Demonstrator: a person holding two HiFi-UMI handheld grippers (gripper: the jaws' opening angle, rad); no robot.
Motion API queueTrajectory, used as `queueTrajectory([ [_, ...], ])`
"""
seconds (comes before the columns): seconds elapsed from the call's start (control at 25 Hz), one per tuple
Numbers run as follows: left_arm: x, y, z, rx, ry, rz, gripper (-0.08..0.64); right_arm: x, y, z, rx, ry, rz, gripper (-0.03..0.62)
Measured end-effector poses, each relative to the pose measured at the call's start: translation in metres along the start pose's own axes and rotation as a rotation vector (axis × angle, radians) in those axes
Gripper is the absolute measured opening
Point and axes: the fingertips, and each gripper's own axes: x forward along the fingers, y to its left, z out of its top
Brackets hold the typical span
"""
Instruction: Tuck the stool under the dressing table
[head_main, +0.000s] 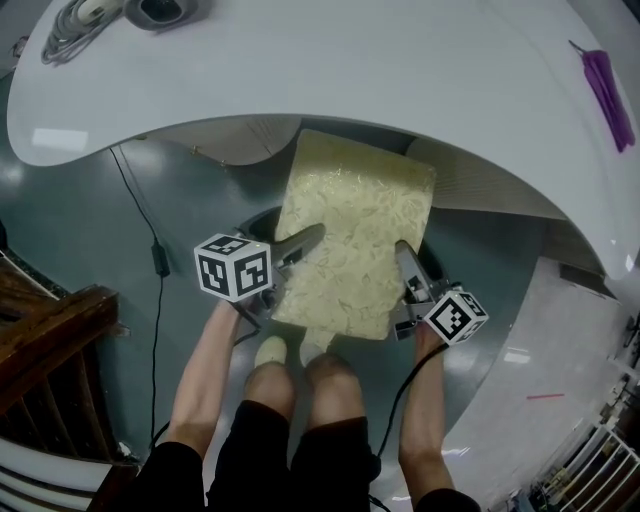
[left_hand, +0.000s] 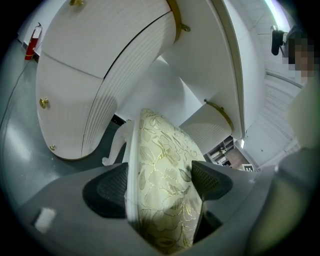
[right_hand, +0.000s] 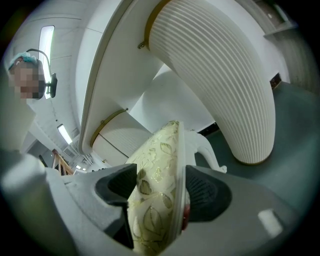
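The stool (head_main: 355, 235) has a cream cushion with a gold leaf pattern and white curved legs. In the head view it stands on the grey floor with its far end under the white dressing table (head_main: 330, 70). My left gripper (head_main: 300, 245) is shut on the stool's left edge, and my right gripper (head_main: 405, 265) is shut on its right edge. In the left gripper view the cushion (left_hand: 162, 175) fills the gap between the jaws; a white leg (left_hand: 116, 145) shows beyond. The right gripper view shows the seat (right_hand: 157, 200) clamped edge-on, with the table's ribbed cabinet (right_hand: 220, 75) ahead.
A black cable (head_main: 150, 250) runs down the floor at the left, beside a dark wooden piece (head_main: 45, 330). A purple item (head_main: 608, 95) lies on the tabletop's right. Cords and a dark object (head_main: 155, 12) sit at its far left. The person's knees (head_main: 300, 385) are just behind the stool.
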Motion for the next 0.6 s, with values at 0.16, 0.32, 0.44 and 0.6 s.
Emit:
queueTrajectory([
  [0.16,-0.0006,0.0002,-0.0002,0.005,-0.011,-0.007,0.411,-0.0007,0.0015,0.0005,-0.013,-0.008,0.003,0.302],
  [0.32,0.0025,0.0002,-0.0021,0.007,-0.010,-0.017,0.412,-0.0026,-0.0013,0.0002,-0.014,-0.018,-0.001,0.302],
  [0.44,0.0065,0.0026,-0.0053,0.002,0.003,-0.025,0.412,-0.0035,-0.0059,-0.0029,-0.006,-0.018,-0.017,0.302],
  [0.6,0.0064,0.0016,-0.0040,0.009,-0.004,-0.032,0.412,-0.0040,-0.0048,-0.0017,-0.011,-0.029,-0.013,0.302],
])
